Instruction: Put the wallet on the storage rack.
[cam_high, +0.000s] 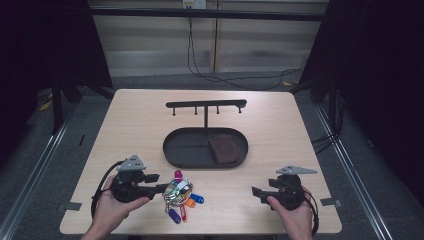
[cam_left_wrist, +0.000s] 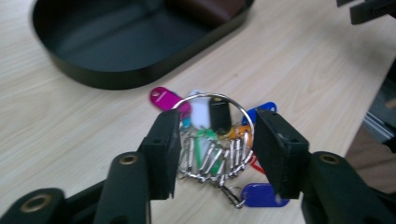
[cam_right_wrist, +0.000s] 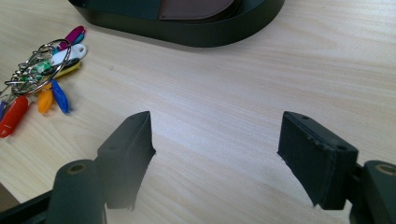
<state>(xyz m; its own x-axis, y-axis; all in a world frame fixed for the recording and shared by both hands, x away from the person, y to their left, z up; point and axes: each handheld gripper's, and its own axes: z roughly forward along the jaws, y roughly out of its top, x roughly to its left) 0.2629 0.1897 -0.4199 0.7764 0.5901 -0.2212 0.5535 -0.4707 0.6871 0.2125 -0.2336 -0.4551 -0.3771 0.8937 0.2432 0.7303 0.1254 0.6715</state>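
Observation:
A bunch of coloured key tags on a large metal ring (cam_high: 177, 193) lies at the table's front, left of centre. My left gripper (cam_high: 162, 189) reaches it from the left. In the left gripper view the ring (cam_left_wrist: 210, 95) stands tilted between the two pads, and its rim meets both, so my left gripper (cam_left_wrist: 217, 121) is shut on it across its width. The tags hang and spread below the ring. My right gripper (cam_high: 255, 192) is at the front right, apart from the bunch (cam_right_wrist: 44, 70). Its jaws stand wide over bare wood, so the right gripper (cam_right_wrist: 217, 135) is open.
A black oval tray (cam_high: 172, 150) sits mid-table with a brown wallet (cam_high: 223, 149) in its right half. Behind it stands a black rack with hooks (cam_high: 206, 105). The table's front edge is close to both hands.

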